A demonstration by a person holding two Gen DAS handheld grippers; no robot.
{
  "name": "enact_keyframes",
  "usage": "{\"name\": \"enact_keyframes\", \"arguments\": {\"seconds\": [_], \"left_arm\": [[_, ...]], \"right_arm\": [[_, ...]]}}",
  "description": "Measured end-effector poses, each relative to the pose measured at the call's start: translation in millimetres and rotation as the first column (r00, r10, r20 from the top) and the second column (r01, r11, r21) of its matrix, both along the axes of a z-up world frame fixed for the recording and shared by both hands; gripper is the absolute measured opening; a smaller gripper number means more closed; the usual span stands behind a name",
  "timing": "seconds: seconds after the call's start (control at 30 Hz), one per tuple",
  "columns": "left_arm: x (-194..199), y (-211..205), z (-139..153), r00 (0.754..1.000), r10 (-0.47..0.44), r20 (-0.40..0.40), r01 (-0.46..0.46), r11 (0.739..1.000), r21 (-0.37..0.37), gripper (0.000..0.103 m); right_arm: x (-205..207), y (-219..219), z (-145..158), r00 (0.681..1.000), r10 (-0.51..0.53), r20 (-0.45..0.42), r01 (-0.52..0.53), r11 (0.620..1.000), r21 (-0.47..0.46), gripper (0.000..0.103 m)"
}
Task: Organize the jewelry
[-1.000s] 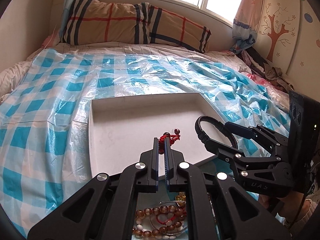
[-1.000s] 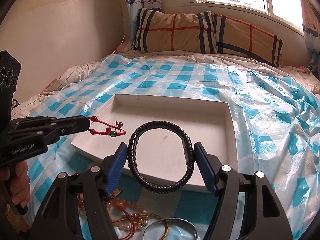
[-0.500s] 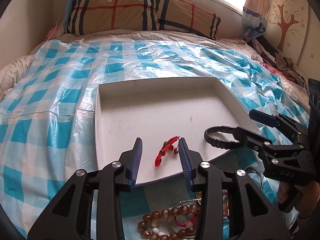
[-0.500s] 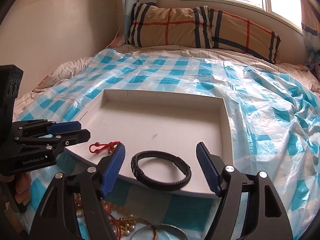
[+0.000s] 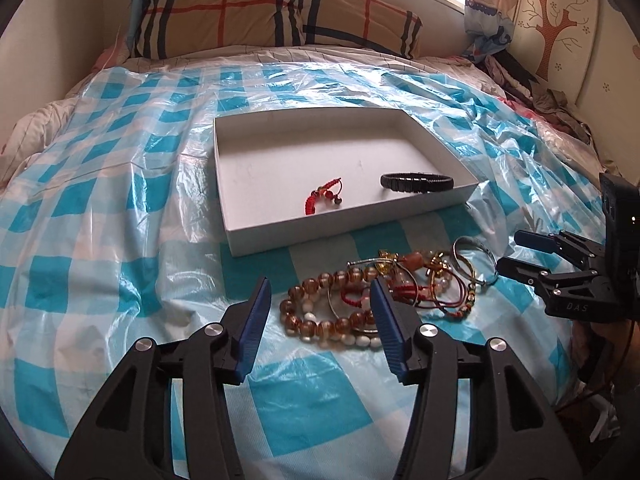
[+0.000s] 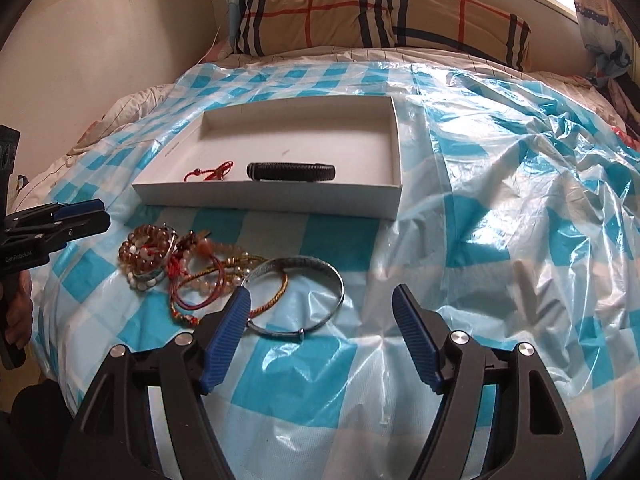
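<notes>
A white shallow box (image 5: 256, 240) (image 6: 264, 198) lies on the bed. In it lie a red cord bracelet (image 5: 322, 196) (image 6: 210, 172) and a black braided bracelet (image 5: 416, 181) (image 6: 291, 171). A pile of jewelry sits in front of the box: brown bead bracelets (image 5: 320, 308) (image 6: 144, 254), red and gold cords (image 6: 200, 288) and a silver bangle (image 5: 476, 258) (image 6: 296, 296). My left gripper (image 5: 320, 300) is open and empty, just before the beads. My right gripper (image 6: 322, 308) is open and empty, over the bangle's near edge; it also shows in the left wrist view (image 5: 516, 252).
The bed is covered with a blue-and-white checked plastic sheet (image 5: 100, 208) (image 6: 520, 200). Plaid pillows (image 5: 276, 12) (image 6: 380, 16) lie at the head by the window. Clothes (image 5: 540, 96) are piled at the right wall. A wall (image 6: 100, 40) runs along the left.
Both grippers released their bracelets into the box, opened wide and pulled back toward me, so the jewelry pile now lies before them.
</notes>
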State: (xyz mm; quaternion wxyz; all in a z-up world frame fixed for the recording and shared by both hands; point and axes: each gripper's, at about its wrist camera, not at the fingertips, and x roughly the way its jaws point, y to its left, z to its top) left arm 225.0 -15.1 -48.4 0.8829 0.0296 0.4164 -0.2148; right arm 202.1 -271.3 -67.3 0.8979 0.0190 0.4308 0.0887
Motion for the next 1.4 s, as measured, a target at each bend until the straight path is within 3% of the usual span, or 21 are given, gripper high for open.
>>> {"name": "enact_keyframes", "arguments": {"seconds": [0.17, 0.33, 0.5, 0.6, 0.67, 0.83, 1.03, 1.1, 1.17, 1.23, 1.4], "left_arm": [[-6, -6, -5, 0.999, -0.039, -0.012, 0.039, 0.999, 0.012, 0.052], [-13, -22, -5, 0.993, -0.118, 0.001, 0.118, 0.993, 0.024, 0.059], [-20, -44, -8, 0.982, -0.184, 0.031, 0.18, 0.977, 0.111, 0.064], [-14, -37, -9, 0.99, -0.14, 0.031, 0.136, 0.985, 0.105, 0.065], [-7, -24, -10, 0.997, -0.082, 0.014, 0.08, 0.994, 0.079, 0.065], [15, 1, -19, 0.999, 0.038, -0.017, -0.036, 0.996, 0.082, 0.065], [38, -5, -39, 0.998, 0.023, -0.064, -0.015, 0.992, 0.125, 0.065], [37, -9, -42, 0.998, -0.015, -0.068, 0.023, 0.993, 0.113, 0.053], [34, -13, -41, 0.996, -0.047, -0.08, 0.054, 0.995, 0.089, 0.024], [29, -14, -40, 0.996, -0.05, -0.079, 0.057, 0.995, 0.079, 0.014], [17, -3, -27, 0.996, -0.039, -0.082, 0.039, 0.999, 0.002, 0.011]], "right_arm": [[3, 12, -2, 0.999, 0.036, 0.002, -0.036, 0.999, -0.02, 0.08], [15, 17, -12, 0.998, 0.052, -0.029, -0.052, 0.998, -0.019, 0.081], [21, 19, -21, 0.996, 0.072, -0.051, -0.073, 0.997, -0.01, 0.081], [21, 19, -21, 0.996, 0.08, -0.047, -0.08, 0.997, 0.009, 0.078], [20, 18, -22, 0.996, 0.081, -0.044, -0.081, 0.997, 0.018, 0.068], [18, 17, -22, 0.997, 0.077, -0.028, -0.076, 0.997, 0.025, 0.068], [16, 15, -24, 0.998, 0.065, -0.023, -0.064, 0.997, 0.039, 0.068], [16, 14, -25, 0.998, 0.063, -0.025, -0.062, 0.997, 0.041, 0.068], [16, 14, -25, 0.998, 0.061, -0.025, -0.059, 0.997, 0.043, 0.068], [16, 14, -25, 0.998, 0.057, -0.022, -0.056, 0.997, 0.047, 0.068], [14, 11, -25, 0.999, 0.04, -0.01, -0.039, 0.997, 0.065, 0.068]]}}
